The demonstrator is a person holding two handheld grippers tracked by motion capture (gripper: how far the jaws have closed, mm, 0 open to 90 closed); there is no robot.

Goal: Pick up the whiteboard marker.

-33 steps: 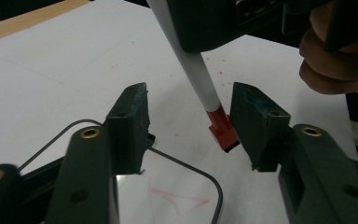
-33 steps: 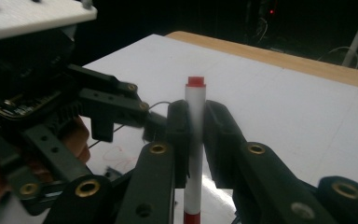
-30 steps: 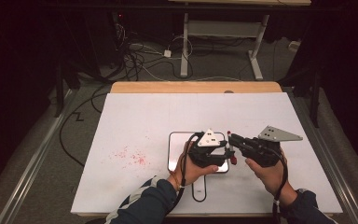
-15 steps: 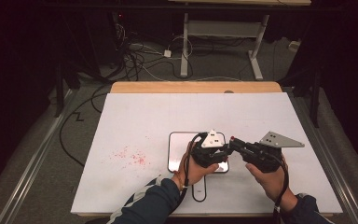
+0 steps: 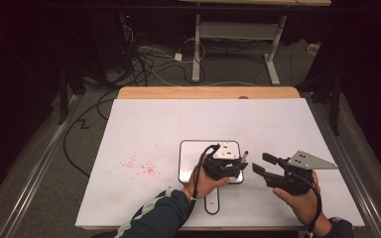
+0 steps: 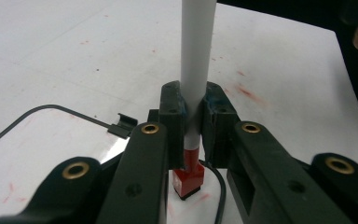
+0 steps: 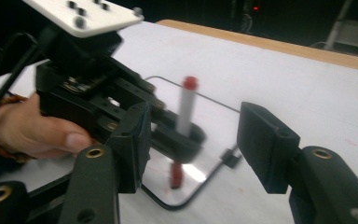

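A white marker (image 6: 196, 56) with red ends stands upright over a small black-rimmed whiteboard (image 5: 191, 153). My left gripper (image 5: 240, 166) is shut on its barrel, and the pads (image 6: 214, 112) press it from both sides. The lower red end (image 6: 189, 179) hovers just above the board. My right gripper (image 5: 263, 164) is to the right of the marker and apart from it. Its jaws have just been opening and hold nothing. In the right gripper view the marker (image 7: 185, 109) and the left gripper (image 7: 177, 137) show beyond my right gripper (image 7: 198, 140).
A white sheet (image 5: 178, 124) covers the table, with red smears (image 5: 139, 166) left of the board. A wooden strip (image 5: 208, 92) runs along the far edge. Cables (image 5: 144, 64) and a desk frame (image 5: 238, 44) lie on the floor beyond.
The right gripper has let go of the marker, opened and drawn away to the right. The left gripper has stayed over the board, closed on the marker.
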